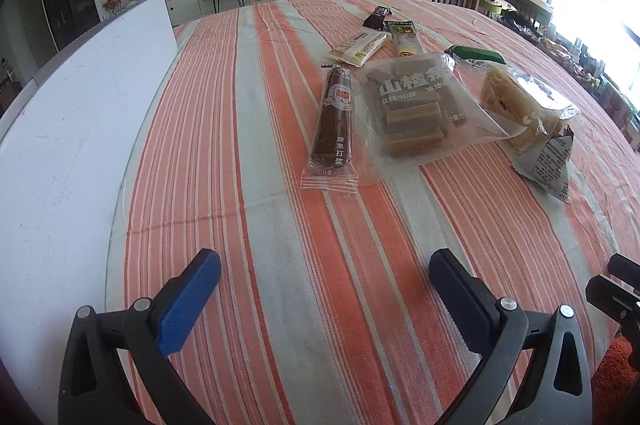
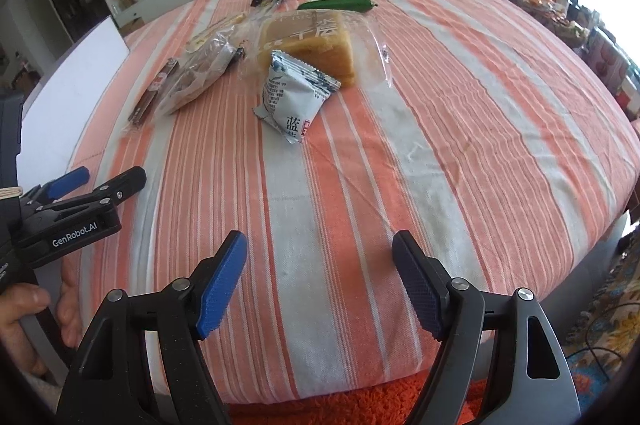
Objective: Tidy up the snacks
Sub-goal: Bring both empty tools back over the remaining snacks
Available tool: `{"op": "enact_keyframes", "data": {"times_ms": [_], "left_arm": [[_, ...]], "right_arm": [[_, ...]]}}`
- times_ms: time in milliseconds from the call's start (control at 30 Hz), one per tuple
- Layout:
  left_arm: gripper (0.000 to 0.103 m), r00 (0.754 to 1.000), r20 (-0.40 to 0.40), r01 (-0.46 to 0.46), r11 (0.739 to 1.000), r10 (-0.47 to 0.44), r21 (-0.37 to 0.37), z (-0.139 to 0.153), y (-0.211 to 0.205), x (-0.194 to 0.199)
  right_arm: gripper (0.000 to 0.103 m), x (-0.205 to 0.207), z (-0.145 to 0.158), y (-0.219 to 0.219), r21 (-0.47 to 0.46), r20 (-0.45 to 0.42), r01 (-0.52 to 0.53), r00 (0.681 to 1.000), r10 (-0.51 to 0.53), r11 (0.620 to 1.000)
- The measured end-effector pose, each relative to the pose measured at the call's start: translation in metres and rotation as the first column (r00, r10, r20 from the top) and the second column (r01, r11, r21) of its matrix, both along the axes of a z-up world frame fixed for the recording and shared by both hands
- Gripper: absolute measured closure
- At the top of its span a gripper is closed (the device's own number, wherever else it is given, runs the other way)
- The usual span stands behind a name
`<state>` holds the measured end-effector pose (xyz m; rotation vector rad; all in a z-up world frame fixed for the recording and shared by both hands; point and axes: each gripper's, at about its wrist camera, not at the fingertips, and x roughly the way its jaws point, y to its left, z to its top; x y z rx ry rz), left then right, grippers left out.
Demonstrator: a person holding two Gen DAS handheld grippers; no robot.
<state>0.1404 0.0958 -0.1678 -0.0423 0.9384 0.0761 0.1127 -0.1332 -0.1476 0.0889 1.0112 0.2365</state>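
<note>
Right wrist view: sliced cake bag (image 2: 320, 41) front corner hidden behind the white blue-print packet (image 2: 294, 95); clear bag of bars (image 2: 200, 73) glare-washed, contents hard to read. Green wrapped item (image 2: 340, 4) too small to identify. Left gripper (image 2: 102, 181) body cut by the frame edge. Left wrist view: white board (image 1: 80, 129) cropped at left; far dark packet (image 1: 378, 16) print too small to read.

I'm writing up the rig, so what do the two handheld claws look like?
Both match: the left claw and right claw have black plastic forked arms with round silver pivot bolts, each ending in a flat textured pad, one bright blue, one dark navy. The left claw's body carries white GenRobot.AI lettering. No cables or sleeves show.
</note>
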Motion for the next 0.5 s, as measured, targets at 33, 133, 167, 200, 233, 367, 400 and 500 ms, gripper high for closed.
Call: {"op": "enact_keyframes", "data": {"times_ms": [33, 133, 167, 200, 233, 367, 400, 500], "left_arm": [[0.000, 1.000, 0.000, 0.000, 1.000, 0.000, -0.001, 0.000, 0.000, 0.000], [0.000, 1.000, 0.001, 0.001, 1.000, -0.001, -0.002, 0.001, 0.000, -0.001], [0.000, 1.000, 0.001, 0.001, 1.000, -0.001, -0.002, 0.001, 0.000, -0.001], [0.000, 1.000, 0.001, 0.001, 1.000, -0.001, -0.002, 0.001, 0.000, -0.001], [0.000, 1.000, 0.001, 0.001, 1.000, -0.001, -0.002, 0.001, 0.000, -0.001], [0.000, 1.000, 0.001, 0.001, 1.000, -0.001, -0.002, 0.001, 0.000, -0.001], [0.000, 1.000, 0.001, 0.001, 1.000, -0.001, -0.002, 0.000, 0.000, -0.001], [0.000, 1.000, 0.001, 0.001, 1.000, -0.001, -0.002, 0.000, 0.000, -0.001]], "right_arm": [[0.025, 0.000, 0.000, -0.005, 0.036, 0.002, 0.009, 1.000, -0.009, 0.999], [0.025, -0.001, 0.000, -0.020, 0.123, 0.004, 0.057, 0.998, -0.057, 0.991], [0.025, -0.001, 0.000, -0.025, 0.150, 0.002, 0.075, 0.997, -0.076, 0.986], [0.025, -0.001, 0.000, -0.029, 0.168, 0.000, 0.091, 0.996, -0.092, 0.982], [0.025, -0.001, 0.000, -0.030, 0.174, -0.003, 0.100, 0.995, -0.101, 0.980], [0.025, 0.002, 0.001, -0.016, 0.082, -0.005, 0.089, 0.996, -0.089, 0.993], [0.025, 0.002, 0.001, -0.013, 0.061, -0.006, 0.086, 0.996, -0.086, 0.994], [0.025, 0.003, 0.001, -0.009, 0.027, -0.010, 0.081, 0.997, -0.081, 0.996]]}}
